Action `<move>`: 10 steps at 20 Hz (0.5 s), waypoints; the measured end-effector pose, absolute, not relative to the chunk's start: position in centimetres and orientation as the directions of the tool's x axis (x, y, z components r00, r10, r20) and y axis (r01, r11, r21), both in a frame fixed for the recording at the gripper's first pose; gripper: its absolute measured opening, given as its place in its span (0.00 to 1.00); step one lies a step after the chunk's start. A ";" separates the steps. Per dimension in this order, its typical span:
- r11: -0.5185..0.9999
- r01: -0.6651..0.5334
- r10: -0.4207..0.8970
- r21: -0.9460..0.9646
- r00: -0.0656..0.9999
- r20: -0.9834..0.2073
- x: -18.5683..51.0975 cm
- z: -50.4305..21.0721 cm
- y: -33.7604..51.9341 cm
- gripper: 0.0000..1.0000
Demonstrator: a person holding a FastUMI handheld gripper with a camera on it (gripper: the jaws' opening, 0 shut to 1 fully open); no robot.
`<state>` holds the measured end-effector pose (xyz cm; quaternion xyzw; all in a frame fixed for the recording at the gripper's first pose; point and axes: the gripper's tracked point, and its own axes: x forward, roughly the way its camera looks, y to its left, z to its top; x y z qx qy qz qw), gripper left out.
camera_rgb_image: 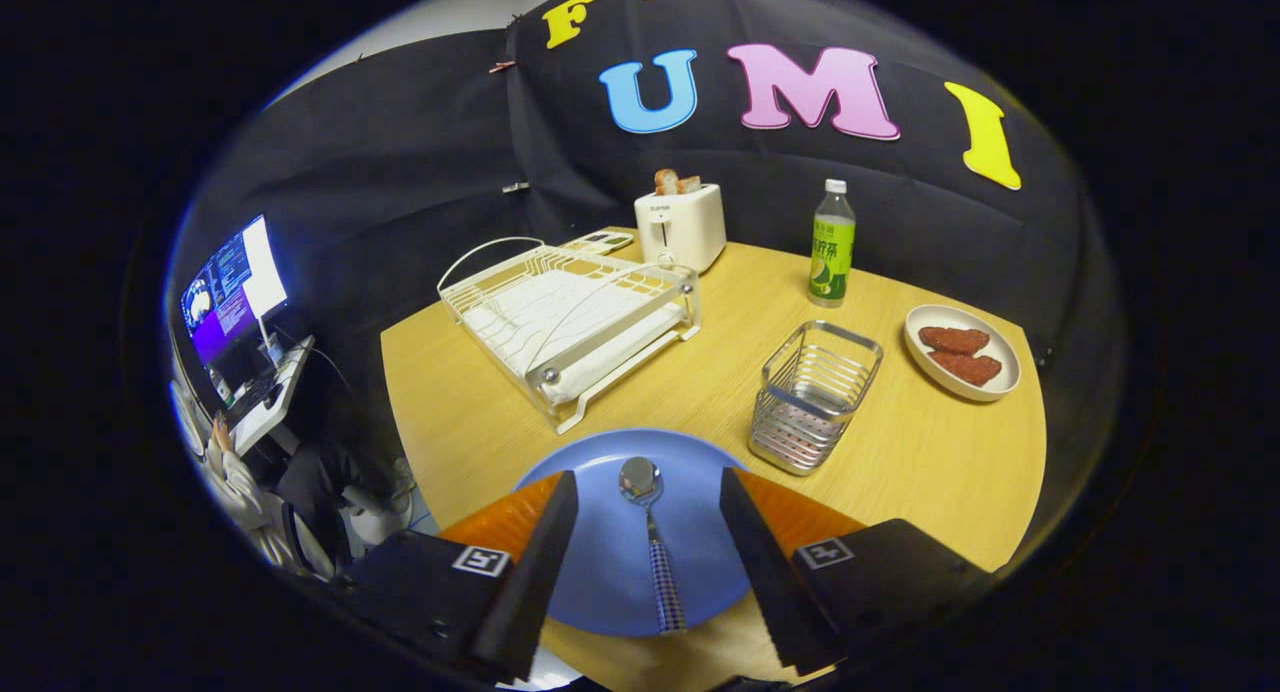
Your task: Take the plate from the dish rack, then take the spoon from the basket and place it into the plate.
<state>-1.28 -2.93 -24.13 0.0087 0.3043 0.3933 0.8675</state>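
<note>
Spoon (650, 532), checked at the handle and shiny at the bowl, is seen lying in the one blue plate (690, 532) between the spread, released fingers of the gripper (648, 492); one wire basket (815, 392) and one dish rack (565, 317) are counted beyond.

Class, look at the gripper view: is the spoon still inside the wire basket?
No. The spoon lies on the blue plate, between the open gripper fingers.

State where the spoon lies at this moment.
In the gripper view, the spoon lies on the blue plate, between the open fingers, with the wire basket beyond it to the right.
</note>
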 end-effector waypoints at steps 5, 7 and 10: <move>0.807 -0.563 0.577 0.179 0.689 -0.438 1.9 -17.0 -5.2 0.99; 0.857 -0.485 0.513 0.176 0.762 -0.396 2.5 -13.5 -6.1 0.99; 0.921 -0.360 0.390 0.150 0.859 -0.333 3.2 -8.8 -7.7 0.99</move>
